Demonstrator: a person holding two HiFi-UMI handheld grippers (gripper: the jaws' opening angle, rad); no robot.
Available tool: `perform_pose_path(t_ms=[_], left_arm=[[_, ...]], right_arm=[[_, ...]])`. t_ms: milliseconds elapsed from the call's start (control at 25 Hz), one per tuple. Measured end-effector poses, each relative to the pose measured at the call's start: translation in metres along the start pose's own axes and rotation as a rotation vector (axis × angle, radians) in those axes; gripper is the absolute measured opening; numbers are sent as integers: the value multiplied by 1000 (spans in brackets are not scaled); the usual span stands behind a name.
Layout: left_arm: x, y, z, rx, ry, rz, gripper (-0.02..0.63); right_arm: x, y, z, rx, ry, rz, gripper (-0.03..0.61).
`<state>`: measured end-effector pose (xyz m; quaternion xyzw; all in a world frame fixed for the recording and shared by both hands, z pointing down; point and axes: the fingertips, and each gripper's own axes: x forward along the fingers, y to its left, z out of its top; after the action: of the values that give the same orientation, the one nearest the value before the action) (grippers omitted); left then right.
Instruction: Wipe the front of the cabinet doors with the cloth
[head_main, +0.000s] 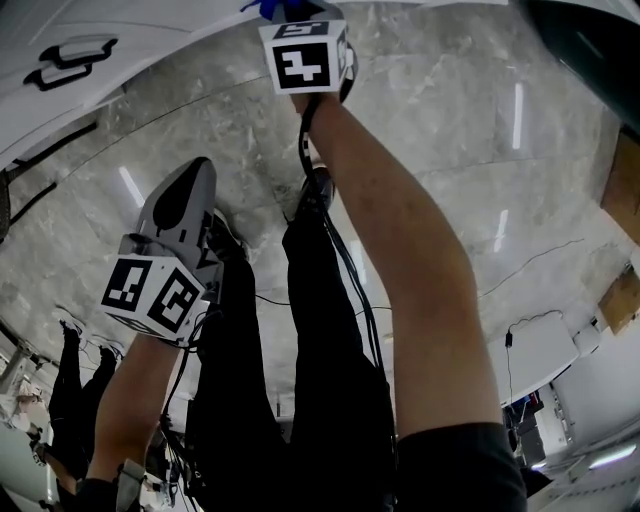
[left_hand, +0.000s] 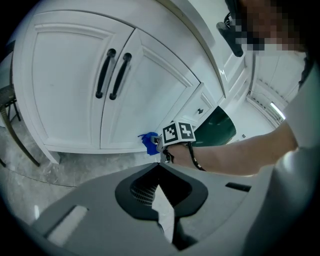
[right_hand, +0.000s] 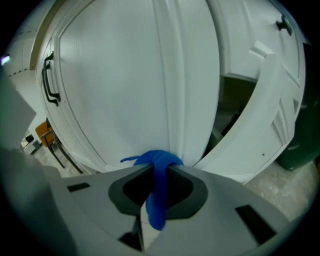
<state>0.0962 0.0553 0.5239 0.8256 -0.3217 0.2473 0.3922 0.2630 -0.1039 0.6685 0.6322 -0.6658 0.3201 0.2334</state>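
Note:
A blue cloth (right_hand: 158, 186) is pinched in my right gripper (right_hand: 159, 169), which is shut on it. The bunched end of the cloth presses against the lower part of a white cabinet door (right_hand: 125, 90). The left gripper view shows the cloth (left_hand: 148, 143) low on the right-hand door (left_hand: 150, 95) of a pair with black handles (left_hand: 113, 76), with my right gripper (left_hand: 165, 142) behind it. My left gripper (left_hand: 162, 172) is shut with nothing in it. It hangs back by the person's legs (head_main: 180, 215), away from the cabinet. The right gripper (head_main: 300, 25) reaches to the top of the head view.
To the right of the wiped door another white door (right_hand: 262, 107) stands open onto a dark interior (right_hand: 232, 102). A dark green bin (left_hand: 217, 125) stands beyond it. The floor (head_main: 450, 150) is grey marble. Cables run along the right arm (head_main: 350, 270).

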Motion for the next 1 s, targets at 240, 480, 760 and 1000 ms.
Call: perform_pose_path(t_ms=[240, 480, 760, 1000], left_arm=[[8, -23, 8, 0, -4, -19, -2], [-13, -11, 10, 5, -18, -41, -2], [-69, 54, -3, -18, -23, 15, -2], [-103, 124, -13, -65, -43, 109, -2]], right_arm=[[-7, -3, -14, -11, 41, -8, 57], [1, 53, -40, 10, 76, 47, 57], [29, 155, -55, 28, 101, 132, 57], [64, 214, -50, -1, 89, 164, 57]])
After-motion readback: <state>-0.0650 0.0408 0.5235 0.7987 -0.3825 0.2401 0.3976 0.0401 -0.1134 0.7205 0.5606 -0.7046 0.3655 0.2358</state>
